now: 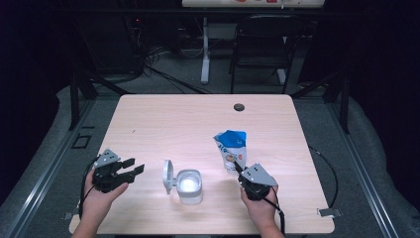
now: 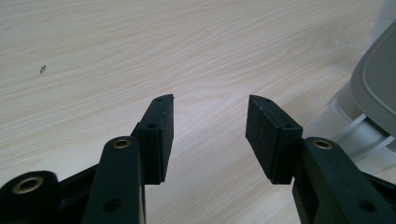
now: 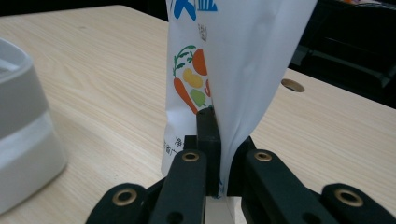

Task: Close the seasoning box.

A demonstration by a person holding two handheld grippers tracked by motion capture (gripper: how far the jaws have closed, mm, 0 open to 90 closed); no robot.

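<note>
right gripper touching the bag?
Touching. The right gripper view shows the right gripper with its jaws pinched shut on the white bag's lower edge.

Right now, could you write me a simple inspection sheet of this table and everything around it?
Surface: pale wooden table, a dark round hole near its far edge.
Job's things: white-and-blue printed plastic pouch upright; white square container with its hinged lid open.
Clutter: nothing seen.
Grippers: left gripper open, empty, beside the container; right gripper shut on the pouch's lower edge.
Cables: a black cable trails from the right gripper; another loops right of the table.
Surroundings: black folding chair, white desk leg, dark grey floor.
</note>
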